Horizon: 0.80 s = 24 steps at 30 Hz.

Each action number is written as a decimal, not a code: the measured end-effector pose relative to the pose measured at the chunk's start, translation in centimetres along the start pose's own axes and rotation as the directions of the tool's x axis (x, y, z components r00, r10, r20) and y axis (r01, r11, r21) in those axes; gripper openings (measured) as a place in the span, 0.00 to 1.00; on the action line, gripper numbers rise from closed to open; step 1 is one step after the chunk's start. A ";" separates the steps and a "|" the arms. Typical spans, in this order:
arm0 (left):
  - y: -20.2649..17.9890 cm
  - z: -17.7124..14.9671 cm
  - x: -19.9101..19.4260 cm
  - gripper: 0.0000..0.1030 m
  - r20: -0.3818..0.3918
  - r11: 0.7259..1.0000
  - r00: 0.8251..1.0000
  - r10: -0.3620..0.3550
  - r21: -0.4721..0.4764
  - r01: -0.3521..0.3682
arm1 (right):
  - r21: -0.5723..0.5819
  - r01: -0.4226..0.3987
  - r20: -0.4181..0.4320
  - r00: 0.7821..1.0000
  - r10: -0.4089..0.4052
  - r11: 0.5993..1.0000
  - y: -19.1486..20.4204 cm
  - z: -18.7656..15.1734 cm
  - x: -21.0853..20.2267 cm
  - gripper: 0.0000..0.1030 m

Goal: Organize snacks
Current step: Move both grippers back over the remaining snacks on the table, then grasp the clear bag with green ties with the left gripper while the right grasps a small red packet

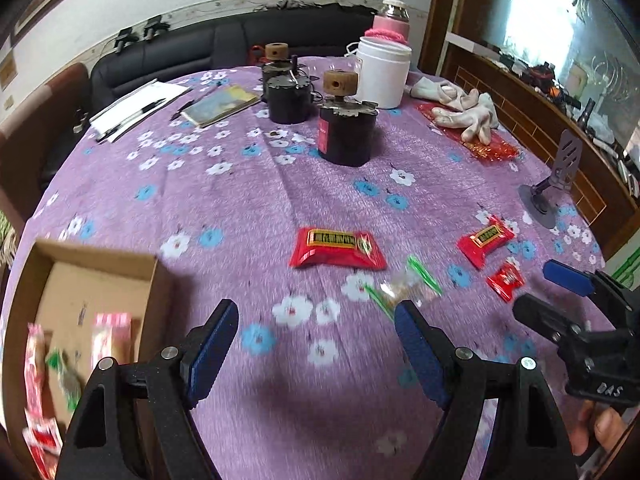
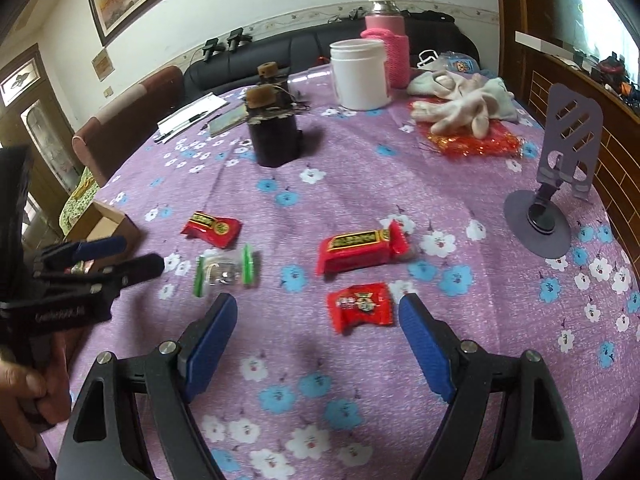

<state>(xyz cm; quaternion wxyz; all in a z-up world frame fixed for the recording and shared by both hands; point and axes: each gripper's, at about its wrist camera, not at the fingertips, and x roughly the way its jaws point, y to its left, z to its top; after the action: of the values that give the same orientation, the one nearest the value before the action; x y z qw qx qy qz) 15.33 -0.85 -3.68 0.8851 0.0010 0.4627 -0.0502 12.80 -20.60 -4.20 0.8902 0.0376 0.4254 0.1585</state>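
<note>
Hovering open and empty over the counter, both the left tool (image 1: 316,326) and right tool (image 2: 318,320) face loose red packets (image 2: 359,307) mid-counter, light, crinkly and slippery, best pinched across the flat middle, beside the box (image 1: 154,280).

Three red snack packets (image 2: 362,254) (image 2: 360,306) (image 2: 212,229) and a clear green-edged packet (image 2: 226,270) lie flat, apart, toward the table's (image 2: 360,184) near edge, while pink-and-red packets (image 1: 112,330) sit in the open cardboard box (image 1: 96,258) at its left edge.
</note>
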 end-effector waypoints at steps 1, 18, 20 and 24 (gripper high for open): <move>0.0 0.4 0.5 0.81 -0.007 1.000 1.000 0.001 0.008 -0.001 | 0.001 0.002 -0.002 1.000 -0.002 1.000 -0.2 0.0 0.1 0.80; -1.4 0.6 3.0 0.81 -0.031 0.995 0.999 0.042 0.096 -0.039 | -0.049 0.013 -0.058 0.998 -0.016 0.999 -1.2 -0.3 3.2 0.79; -1.6 0.3 2.7 0.81 -0.030 0.995 0.999 0.033 0.098 -0.030 | -0.061 0.017 -0.058 0.998 -0.021 0.998 -1.0 -0.3 3.4 0.79; -2.2 0.3 2.4 0.81 -0.026 0.994 1.000 0.012 0.106 -0.009 | -0.076 0.031 -0.054 0.998 -0.036 0.997 -0.8 -0.1 3.6 0.59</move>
<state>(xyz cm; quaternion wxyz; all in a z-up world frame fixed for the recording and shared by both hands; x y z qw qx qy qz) 16.71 -3.26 -5.38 0.8778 0.0510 0.4710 -0.0702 15.07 -20.22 -7.07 0.8815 -0.0076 0.4441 0.1605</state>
